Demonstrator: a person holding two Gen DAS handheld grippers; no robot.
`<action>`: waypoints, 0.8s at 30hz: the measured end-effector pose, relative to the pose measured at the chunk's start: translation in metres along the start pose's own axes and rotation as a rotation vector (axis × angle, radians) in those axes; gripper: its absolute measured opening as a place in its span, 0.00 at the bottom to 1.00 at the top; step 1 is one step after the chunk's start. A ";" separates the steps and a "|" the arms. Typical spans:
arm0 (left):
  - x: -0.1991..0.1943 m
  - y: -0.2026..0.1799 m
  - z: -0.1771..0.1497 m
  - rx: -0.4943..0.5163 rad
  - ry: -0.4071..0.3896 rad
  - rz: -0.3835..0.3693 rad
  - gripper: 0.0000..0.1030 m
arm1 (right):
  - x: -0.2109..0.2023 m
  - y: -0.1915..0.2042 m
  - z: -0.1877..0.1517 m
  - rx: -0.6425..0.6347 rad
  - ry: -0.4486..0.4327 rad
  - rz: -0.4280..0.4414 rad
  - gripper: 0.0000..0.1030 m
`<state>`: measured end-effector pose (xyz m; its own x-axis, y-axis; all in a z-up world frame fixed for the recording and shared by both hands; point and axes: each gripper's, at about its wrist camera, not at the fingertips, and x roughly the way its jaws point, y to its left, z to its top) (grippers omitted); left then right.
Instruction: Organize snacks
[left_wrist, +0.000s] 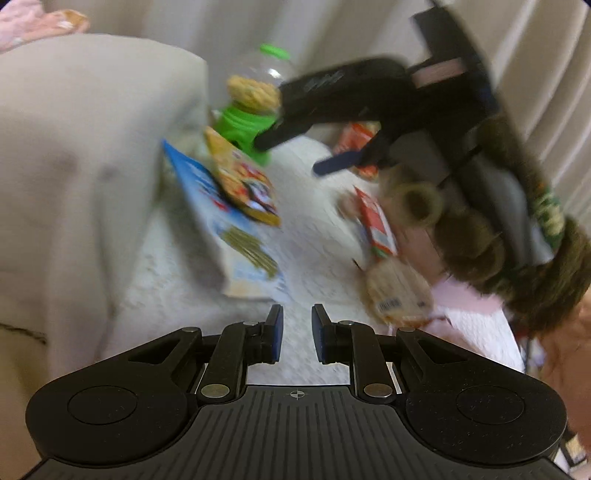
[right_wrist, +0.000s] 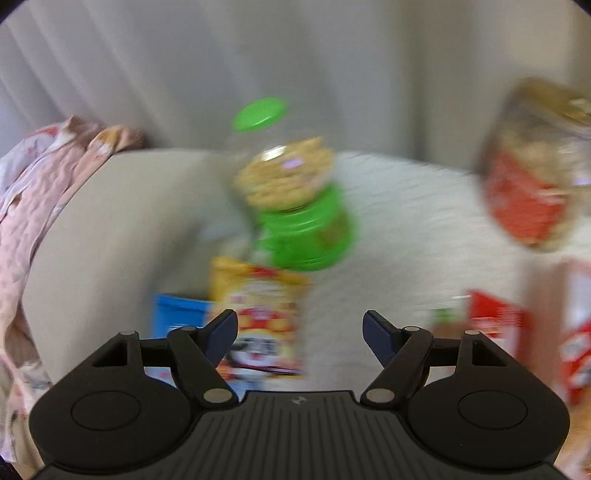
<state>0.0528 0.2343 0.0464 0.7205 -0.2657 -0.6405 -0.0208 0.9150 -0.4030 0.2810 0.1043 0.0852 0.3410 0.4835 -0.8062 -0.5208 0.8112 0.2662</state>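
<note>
Both views are motion-blurred. A clear jar with a green lid and green label (right_wrist: 295, 206), filled with yellow snacks, stands on the white-covered sofa seat (right_wrist: 406, 221). It also shows in the left wrist view (left_wrist: 255, 107). A yellow snack bag (right_wrist: 262, 317) leans on a blue box (left_wrist: 229, 229). My right gripper (right_wrist: 300, 334) is open and empty, above the yellow bag; in the left wrist view (left_wrist: 295, 151) its fingers reach toward the green jar. My left gripper (left_wrist: 297, 338) is slightly open and empty, over the seat.
A red-labelled jar (right_wrist: 532, 177) stands at right, with red packets (right_wrist: 495, 317) below it. A red packet (left_wrist: 376, 225) and a clear bag of buns (left_wrist: 399, 291) lie on the seat. The beige armrest (left_wrist: 74, 147) is at left, curtains behind, pink cloth (right_wrist: 37, 192) on the armrest.
</note>
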 end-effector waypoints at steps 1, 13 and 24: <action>-0.006 0.002 0.003 -0.010 -0.023 0.003 0.20 | 0.010 0.007 0.002 0.000 0.016 -0.002 0.77; -0.012 0.009 0.014 -0.027 -0.077 0.030 0.20 | 0.027 -0.001 -0.018 0.049 0.091 -0.075 0.35; 0.022 -0.011 0.008 -0.055 0.044 -0.039 0.20 | -0.060 -0.023 -0.128 0.009 0.104 -0.006 0.24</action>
<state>0.0742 0.2209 0.0424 0.6905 -0.3149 -0.6511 -0.0323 0.8859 -0.4627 0.1726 0.0144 0.0603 0.2607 0.4418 -0.8584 -0.5117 0.8172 0.2652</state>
